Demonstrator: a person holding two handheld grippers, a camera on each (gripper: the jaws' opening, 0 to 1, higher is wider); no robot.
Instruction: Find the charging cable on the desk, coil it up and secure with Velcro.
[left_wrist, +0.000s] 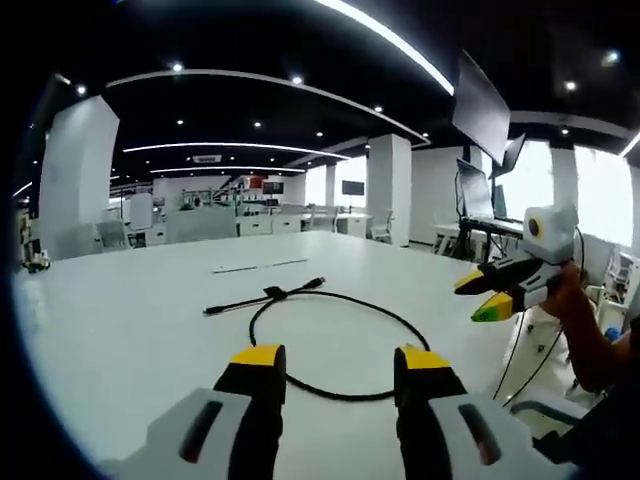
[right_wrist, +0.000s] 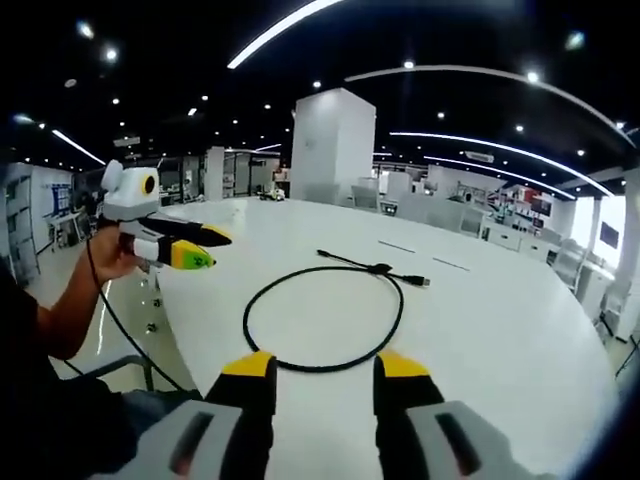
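Note:
A black charging cable (left_wrist: 385, 312) lies in a loose single loop on the white desk (left_wrist: 120, 320), with its plug ends crossing and splayed out at the far side. My left gripper (left_wrist: 340, 360) stands open just short of the loop's near arc, with nothing between its yellow-tipped jaws. My right gripper (left_wrist: 472, 302) hovers in a hand off the desk's right edge. From the other side the cable (right_wrist: 246, 318) lies just ahead of the open, empty right gripper (right_wrist: 324, 366). The left gripper (right_wrist: 215, 250) is held in the air at the left. Thin pale strips (left_wrist: 258, 266) lie beyond the cable.
The desk's curved edge (right_wrist: 185, 330) runs close to the person's arm (right_wrist: 70, 310) and lap. Monitors (left_wrist: 478, 190) stand on another desk to the right. A white column (right_wrist: 335, 145) and more office desks stand far behind.

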